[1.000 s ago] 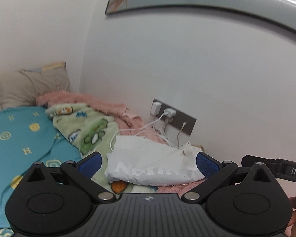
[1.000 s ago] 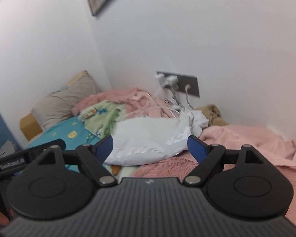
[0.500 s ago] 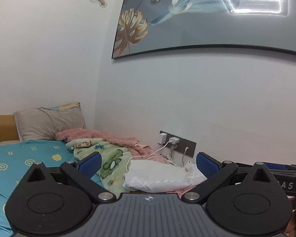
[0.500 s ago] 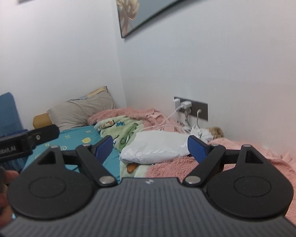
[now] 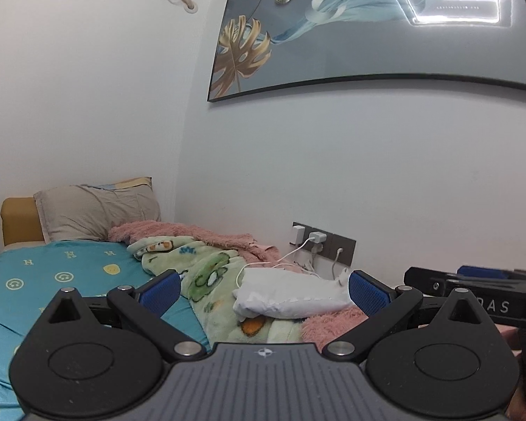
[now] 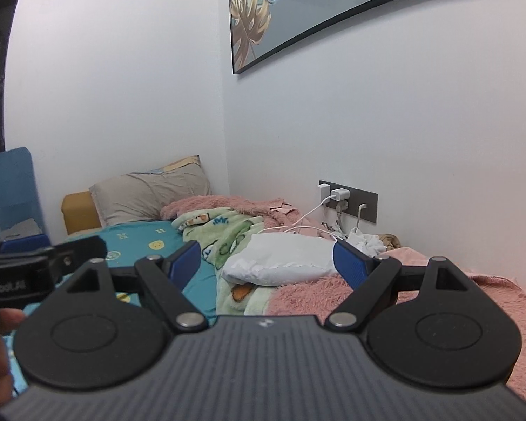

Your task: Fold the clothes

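A white folded garment lies on the bed against the far wall; it also shows in the right wrist view. It rests on a green cartoon blanket and a pink fluffy blanket. My left gripper is open and empty, raised well back from the garment. My right gripper is open and empty, also well back from it. The right gripper's body shows at the left wrist view's right edge.
A teal sheet covers the bed, with a grey pillow at its head. A wall socket with white chargers and cables sits behind the garment. A framed picture hangs above. A blue chair stands far left.
Both grippers have pulled back and up from the white garment, which now looks smaller and farther. The jaws stay open. More wall and the picture have come into view.
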